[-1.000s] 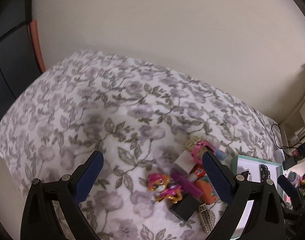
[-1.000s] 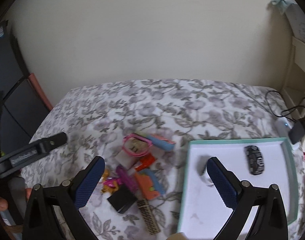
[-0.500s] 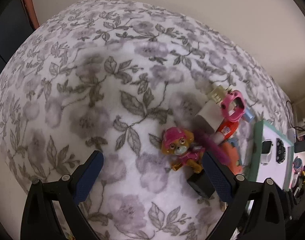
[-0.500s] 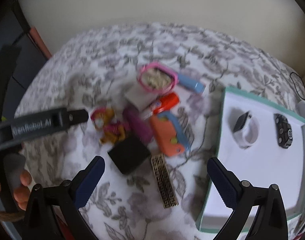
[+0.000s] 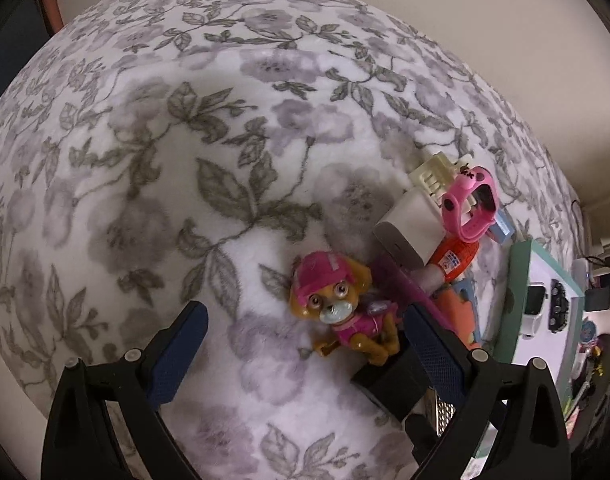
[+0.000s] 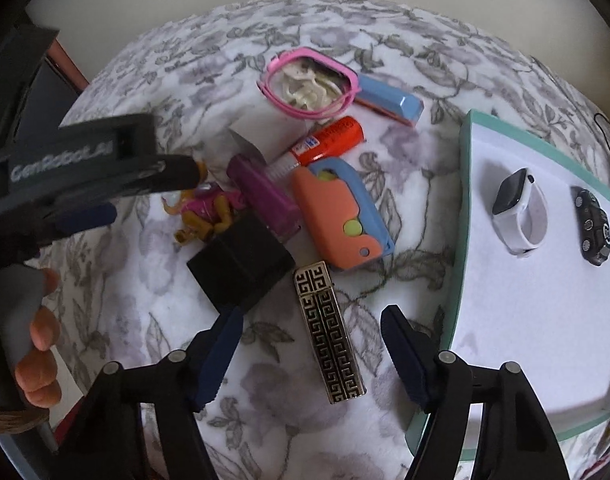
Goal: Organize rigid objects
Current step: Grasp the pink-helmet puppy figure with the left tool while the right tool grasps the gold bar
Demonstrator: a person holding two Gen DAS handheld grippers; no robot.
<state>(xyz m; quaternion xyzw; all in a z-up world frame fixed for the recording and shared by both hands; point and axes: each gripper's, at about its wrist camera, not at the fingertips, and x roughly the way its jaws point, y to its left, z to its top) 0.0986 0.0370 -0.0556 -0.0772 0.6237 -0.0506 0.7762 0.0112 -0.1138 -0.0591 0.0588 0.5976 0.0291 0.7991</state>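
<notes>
A pile of small items lies on the floral blanket (image 5: 185,160). My left gripper (image 5: 305,340) stands open and points steeply down, with the pink-hatted pup figure (image 5: 337,308) between its fingers, nearer the right one. My right gripper (image 6: 311,344) hangs over the patterned metal bar (image 6: 329,332); its jaws are closing with the bar between them, and a gap shows on both sides. Beside the bar lie a black box (image 6: 241,264) and an orange-and-blue toy (image 6: 337,216). The teal-rimmed white tray (image 6: 465,200) holds a white smartwatch (image 6: 521,212) and a small black car (image 6: 593,224).
Further back in the pile are a purple piece (image 6: 265,196), a red tube (image 6: 329,140), a white box (image 6: 261,128), a pink watch (image 6: 309,84) and a blue bar (image 6: 389,100). A hand (image 6: 33,320) holds the left gripper's body. A wall rises behind the bed.
Both grippers have dropped toward the pile and tipped downward. The right jaws have narrowed around the patterned bar. The pup figure now sits between the left fingers.
</notes>
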